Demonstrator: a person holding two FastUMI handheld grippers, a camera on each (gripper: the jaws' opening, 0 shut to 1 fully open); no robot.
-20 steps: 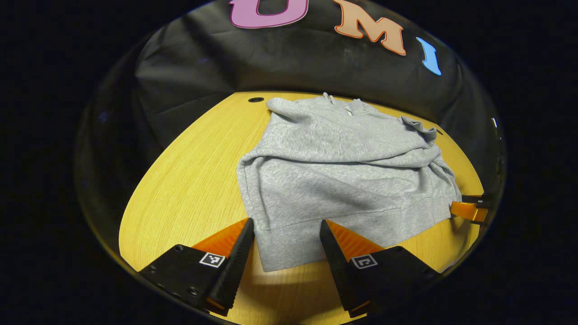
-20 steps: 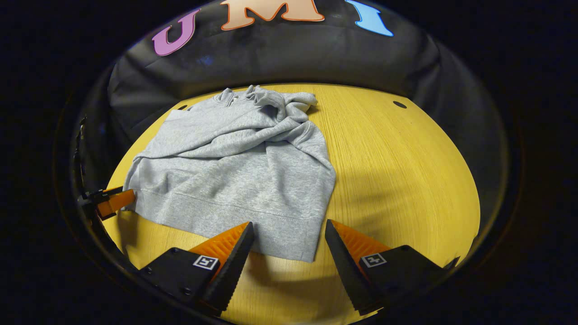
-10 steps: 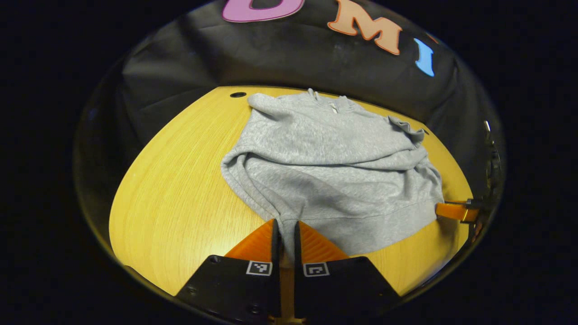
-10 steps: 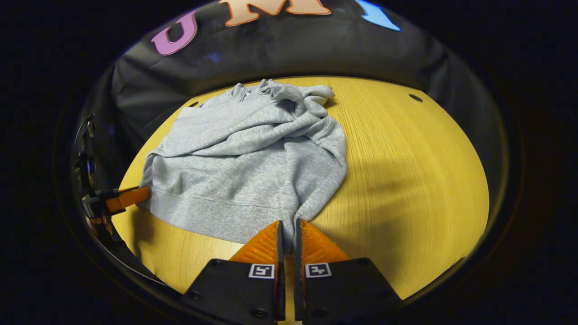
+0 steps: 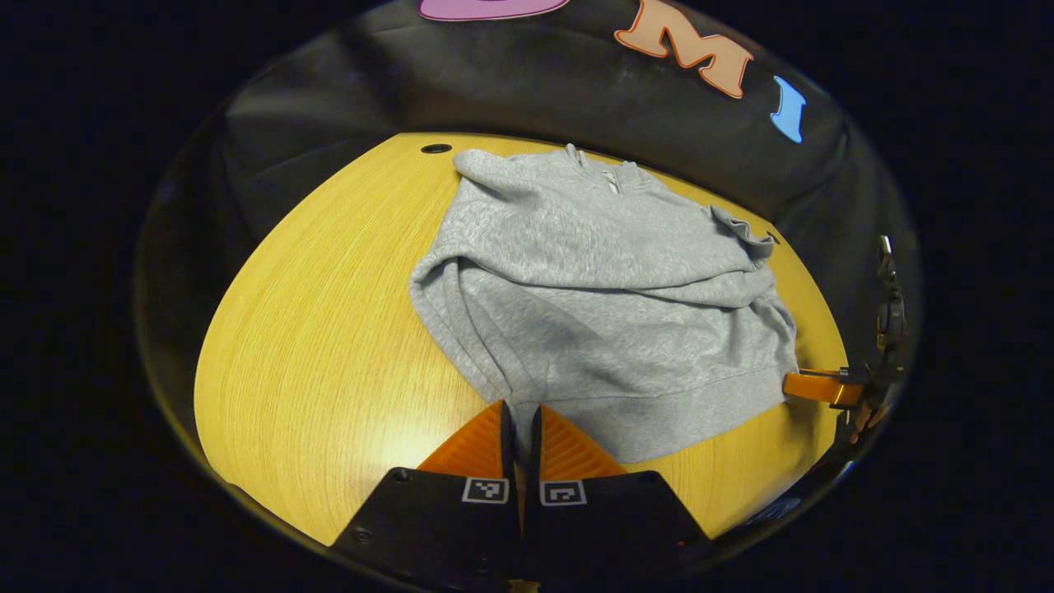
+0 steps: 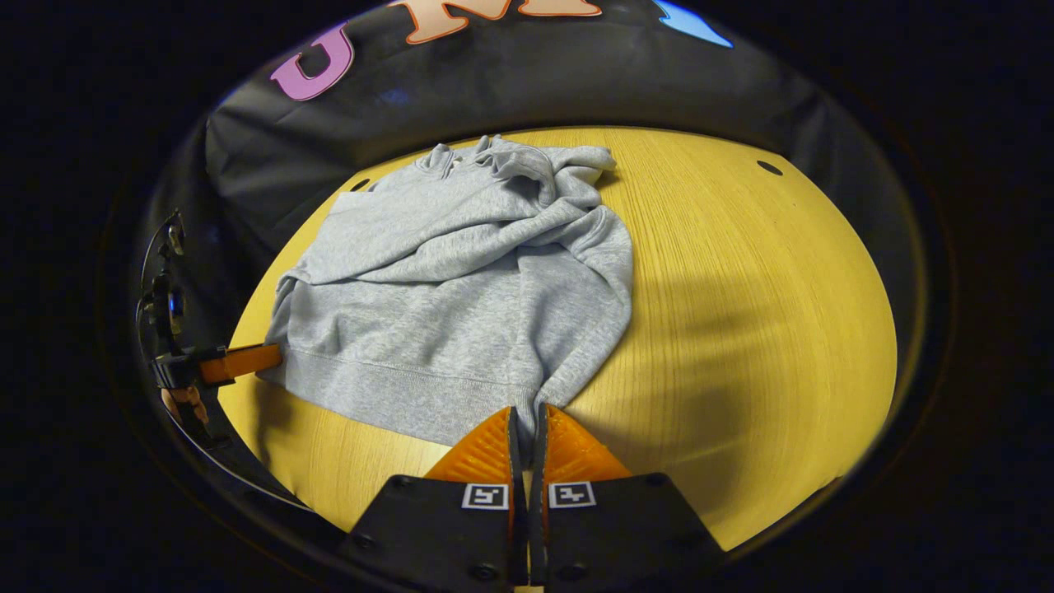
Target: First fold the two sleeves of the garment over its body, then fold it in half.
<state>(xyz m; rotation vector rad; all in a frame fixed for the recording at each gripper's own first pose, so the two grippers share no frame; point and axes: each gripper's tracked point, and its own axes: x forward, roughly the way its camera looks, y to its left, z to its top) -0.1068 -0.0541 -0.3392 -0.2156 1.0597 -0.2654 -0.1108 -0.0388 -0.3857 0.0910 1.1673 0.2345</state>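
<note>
We've got both grippers, left gripper (image 5: 520, 409) and right gripper (image 6: 527, 413), pinching the grey fleece sweatshirt's (image 5: 593, 280) near hem, so uneven lifting could spill the folded sleeves.

no words, brands or numbers can be read. the only signs are small black-and-white square code markers, one on each finger base of the left tool (image 5: 519, 412) and of the right tool (image 6: 527, 416).
</note>
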